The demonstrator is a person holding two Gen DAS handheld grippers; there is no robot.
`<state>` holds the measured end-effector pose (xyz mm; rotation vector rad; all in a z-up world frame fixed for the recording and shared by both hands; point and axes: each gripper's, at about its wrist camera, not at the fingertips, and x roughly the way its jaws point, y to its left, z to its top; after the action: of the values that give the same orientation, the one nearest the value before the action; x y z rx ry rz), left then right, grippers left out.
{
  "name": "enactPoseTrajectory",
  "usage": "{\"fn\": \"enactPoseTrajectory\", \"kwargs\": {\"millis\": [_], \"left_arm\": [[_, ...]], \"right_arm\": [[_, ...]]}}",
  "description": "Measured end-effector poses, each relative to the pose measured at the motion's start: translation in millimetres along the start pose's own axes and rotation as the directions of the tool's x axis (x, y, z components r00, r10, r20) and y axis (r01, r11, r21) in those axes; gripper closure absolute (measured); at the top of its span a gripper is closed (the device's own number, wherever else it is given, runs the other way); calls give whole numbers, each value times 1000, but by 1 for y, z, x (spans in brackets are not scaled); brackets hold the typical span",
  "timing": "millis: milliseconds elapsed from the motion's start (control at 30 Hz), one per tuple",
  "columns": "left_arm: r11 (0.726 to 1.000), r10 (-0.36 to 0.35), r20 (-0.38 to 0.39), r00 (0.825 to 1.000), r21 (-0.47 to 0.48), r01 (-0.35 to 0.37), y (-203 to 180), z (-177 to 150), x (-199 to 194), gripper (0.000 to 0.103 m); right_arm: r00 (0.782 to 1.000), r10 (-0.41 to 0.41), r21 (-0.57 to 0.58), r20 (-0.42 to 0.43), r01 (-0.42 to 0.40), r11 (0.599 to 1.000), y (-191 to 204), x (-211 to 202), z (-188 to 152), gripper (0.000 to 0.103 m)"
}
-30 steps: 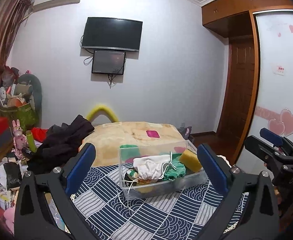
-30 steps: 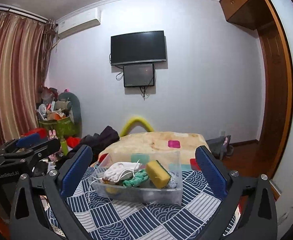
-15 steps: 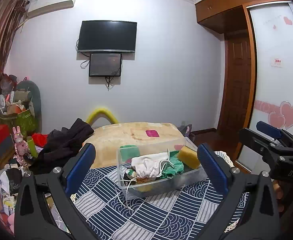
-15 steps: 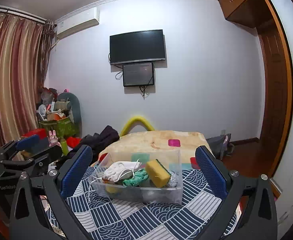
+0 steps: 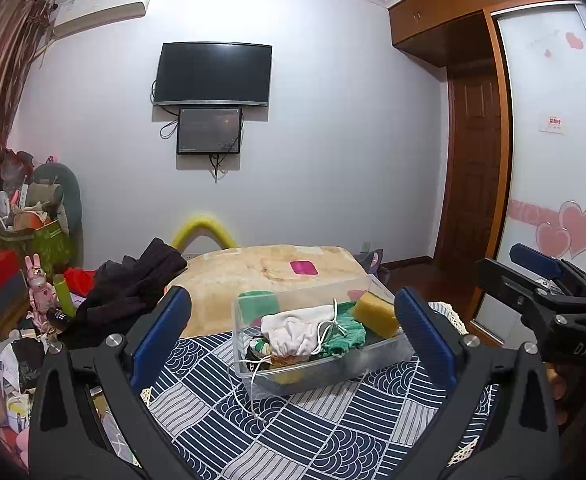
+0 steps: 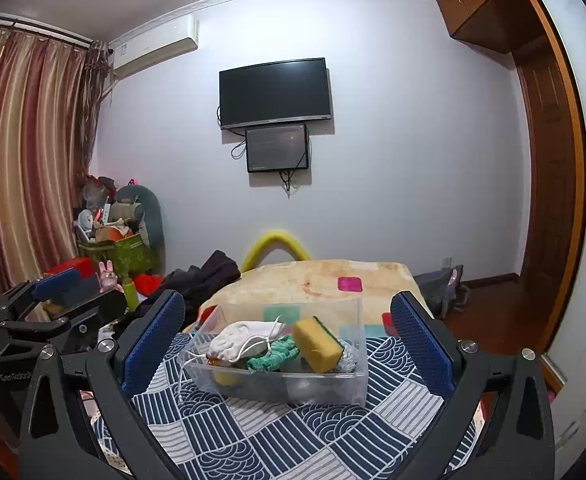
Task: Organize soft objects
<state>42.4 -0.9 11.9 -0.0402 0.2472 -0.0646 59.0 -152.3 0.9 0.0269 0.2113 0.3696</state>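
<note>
A clear plastic box stands on the blue patterned cloth. In it lie a white drawstring pouch, a green knitted cloth and a yellow sponge. The pouch's cord hangs over the box's near wall. My left gripper is open and empty, held back from the box. My right gripper is open and empty too. Each gripper shows at the edge of the other's view.
A beige blanket with a pink patch covers the bed behind. Dark clothes lie at its left. Cluttered boxes and toys fill the left side. A wardrobe and door stand at the right.
Both grippers have drawn slightly back and tilted up; the box sits a little lower and smaller in both views. Nothing was gripped or let go.
</note>
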Motion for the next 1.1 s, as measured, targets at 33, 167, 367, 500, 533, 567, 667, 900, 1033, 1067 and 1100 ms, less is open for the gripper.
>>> {"fn": "enactPoseTrajectory", "kwargs": {"millis": [33,167,367,500,533,567,667,900,1033,1067,1100], "left_arm": [[1000,-1,1,1000,1,1,0,0,0,0],[1000,2,4,1000,5,-2,-1,-1,0,0],[1000,2,9,1000,9,-2,-2,-1,-1,0],[1000,3,10,1000,8,-3,-2,-1,-1,0],[1000,2,9,1000,7,-2,-2,-1,-1,0],[1000,1,9,1000,5,-1,-2,-1,-1,0],[1000,-1,7,1000,3,1,-2,-1,-1,0],[1000,-4,5,1000,6,4,-3,0,-1,0],[1000,-5,4,1000,1,5,-2,0,-1,0],[1000,-12,-1,1000,-1,12,-2,0,0,0],[1000,-18,-6,1000,-2,18,-2,0,1,0]], "right_arm": [[1000,-1,0,1,1,1000,0,0,0,0],[1000,1,2,0,-1,1000,0,0,-1,0],[1000,1,3,0,-1,1000,0,-1,-1,0],[1000,0,2,-1,0,1000,1,-1,-1,0],[1000,-1,2,0,1,1000,1,-1,-1,0],[1000,0,3,0,0,1000,1,-1,-1,0],[1000,0,3,2,0,1000,2,-3,-1,0],[1000,1,6,3,-1,1000,4,-4,0,0],[1000,4,9,3,-4,1000,4,-5,0,0],[1000,3,10,2,-4,1000,4,-5,0,0],[1000,3,9,3,-3,1000,4,-5,0,0]]}}
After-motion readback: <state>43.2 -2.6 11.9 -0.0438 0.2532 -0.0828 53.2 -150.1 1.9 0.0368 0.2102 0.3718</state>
